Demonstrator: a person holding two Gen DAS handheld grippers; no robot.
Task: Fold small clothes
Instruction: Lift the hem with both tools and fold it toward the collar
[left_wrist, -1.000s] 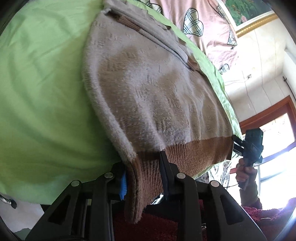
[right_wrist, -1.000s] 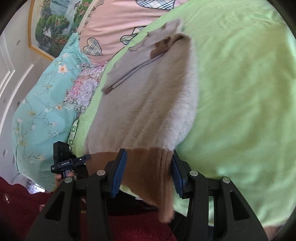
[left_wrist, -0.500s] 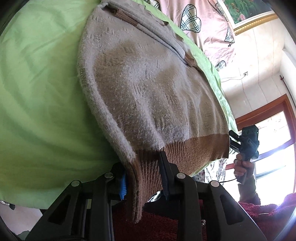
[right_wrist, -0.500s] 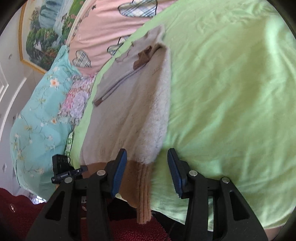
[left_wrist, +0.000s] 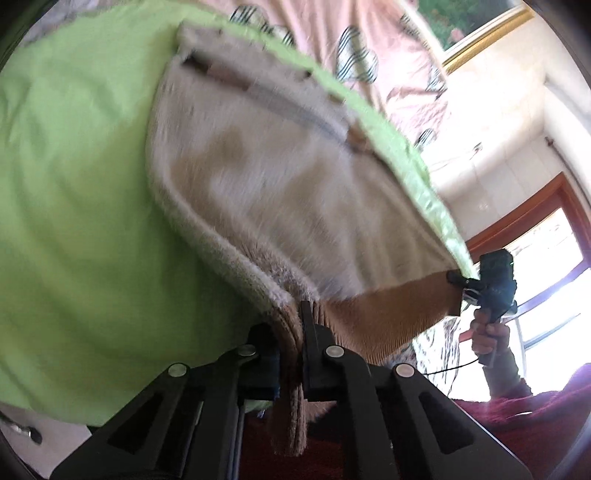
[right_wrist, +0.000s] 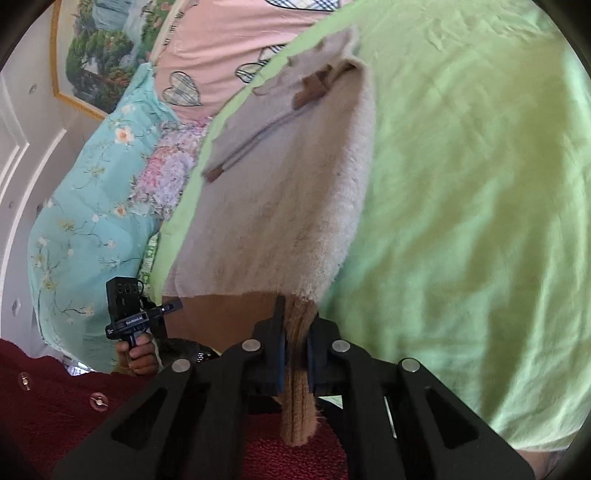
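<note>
**Item: knitted sweater, held by both hem corners, long axis running away from the grippers**

The sweater (left_wrist: 266, 192), pale grey-beige knit with a brown ribbed hem (left_wrist: 388, 314), is lying lengthwise on the green sheet (left_wrist: 74, 206) of the bed, neck end far, hem end near. Sleeves are lying already folded across the body at the far end.

The left gripper (left_wrist: 293, 332) is pinching the hem corner on its side; its jaws are pressed together on the rib, with a tail of knit hanging below them. The right gripper (right_wrist: 295, 332) is clamping the opposite hem corner the same way, blue pads tight on the brown rib.

Relation governing the coming move: the garment's length is extending straight ahead of both grippers, toward the pink heart-print pillow (right_wrist: 229, 48). The hem is stretching crosswise between the two grippers, lifted off the sheet, while the far half appears to be resting flat. Each arm is sitting equally near its own corner; neither has the advantage.

Judgement: a hem-to-collar fold is likely being set up, calling for both grippers to travel forward together along that long axis, keeping the hem level.

Also in view: floral turquoise quilt (right_wrist: 85, 206), framed landscape painting (right_wrist: 96, 55).
</note>
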